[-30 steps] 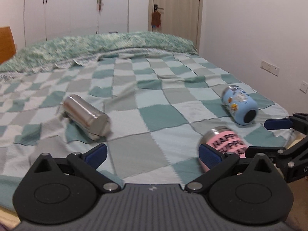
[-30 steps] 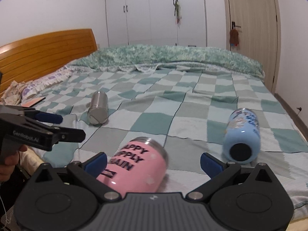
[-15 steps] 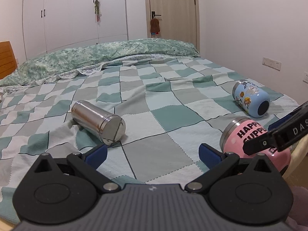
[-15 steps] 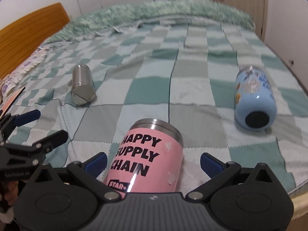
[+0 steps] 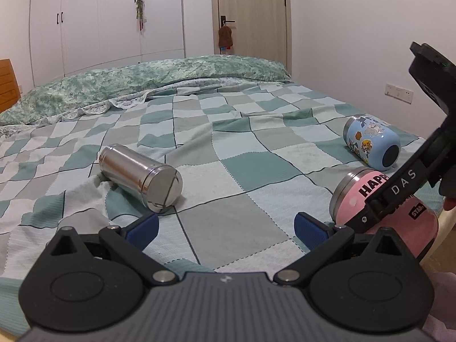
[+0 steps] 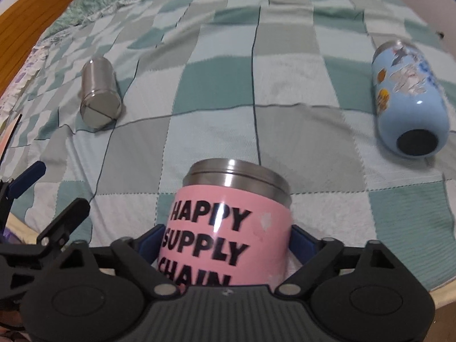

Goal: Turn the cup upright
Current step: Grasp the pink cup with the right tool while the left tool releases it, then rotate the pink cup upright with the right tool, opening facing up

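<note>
A pink cup (image 6: pixel 228 228) with black "HAPPY SUPPLY CHAIN" lettering and a steel rim lies on its side near the front edge of the bed. My right gripper (image 6: pixel 226 242) has its blue pads on both sides of the cup's body, closed on it. The cup also shows in the left wrist view (image 5: pixel 379 199), partly hidden behind the right gripper's arm. My left gripper (image 5: pixel 225 228) is open and empty, low over the bedspread, to the left of the pink cup.
A steel cup (image 5: pixel 141 176) lies on its side at the left, also in the right wrist view (image 6: pixel 99 97). A light blue sticker bottle (image 6: pixel 410 99) lies on its side at the right. The checked bedspread (image 5: pixel 228 148) covers the bed; a wooden headboard (image 6: pixel 25 22) is far left.
My right gripper has moved forward and down over the pink cup and its fingers have closed on the cup's sides. My left gripper has risen a little and stays open.
</note>
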`<state>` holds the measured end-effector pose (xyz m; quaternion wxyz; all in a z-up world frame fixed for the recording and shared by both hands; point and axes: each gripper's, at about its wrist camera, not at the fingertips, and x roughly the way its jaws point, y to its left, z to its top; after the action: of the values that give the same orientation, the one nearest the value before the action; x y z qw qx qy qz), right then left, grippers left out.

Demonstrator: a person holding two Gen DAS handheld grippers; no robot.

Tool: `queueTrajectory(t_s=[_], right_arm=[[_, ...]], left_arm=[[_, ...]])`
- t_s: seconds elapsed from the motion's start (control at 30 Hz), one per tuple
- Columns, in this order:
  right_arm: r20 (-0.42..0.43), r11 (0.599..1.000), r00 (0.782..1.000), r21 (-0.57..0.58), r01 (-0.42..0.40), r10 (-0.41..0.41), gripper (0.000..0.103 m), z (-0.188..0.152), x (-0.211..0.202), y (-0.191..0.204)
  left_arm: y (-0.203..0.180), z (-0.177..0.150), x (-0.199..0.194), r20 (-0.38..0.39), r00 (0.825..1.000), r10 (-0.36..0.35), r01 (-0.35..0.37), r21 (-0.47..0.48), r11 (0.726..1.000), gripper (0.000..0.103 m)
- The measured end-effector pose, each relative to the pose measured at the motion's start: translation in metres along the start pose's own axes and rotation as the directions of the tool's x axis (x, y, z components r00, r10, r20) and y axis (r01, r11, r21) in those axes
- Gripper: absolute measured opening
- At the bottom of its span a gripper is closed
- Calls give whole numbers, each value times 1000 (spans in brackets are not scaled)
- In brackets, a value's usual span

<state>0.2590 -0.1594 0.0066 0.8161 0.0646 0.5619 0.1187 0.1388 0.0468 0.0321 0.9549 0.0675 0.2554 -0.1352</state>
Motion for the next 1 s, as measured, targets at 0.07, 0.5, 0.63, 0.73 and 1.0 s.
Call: queueTrajectory(t_s=[0.07,0.5,0.63,0.73,1.0], right_arm=[[-4,1000,1000,-2,-16,16,87,1,1,-1],[197,989,969,-49,-139,146,85,-27,-33,-15],[311,981,933,-123,-149,181,84,-41,-53,-11],[418,976,890,-190,-109,181,83,-48,-63,-3],[610,965,785,-256,63,111,83,-25,-51,16]], left_arm=[[1,0,0,-2,1000,0,0,-3,1000,103],[2,-1,-5,4,1000,-8,8,-18,1000,103],[2,1,-11,27,1000,-8,8,-20,1000,103],[3,3,-16,46,999,-1,3,-39,999,103],[9,6,-14,55,997,48,-43,-72,996,103]])
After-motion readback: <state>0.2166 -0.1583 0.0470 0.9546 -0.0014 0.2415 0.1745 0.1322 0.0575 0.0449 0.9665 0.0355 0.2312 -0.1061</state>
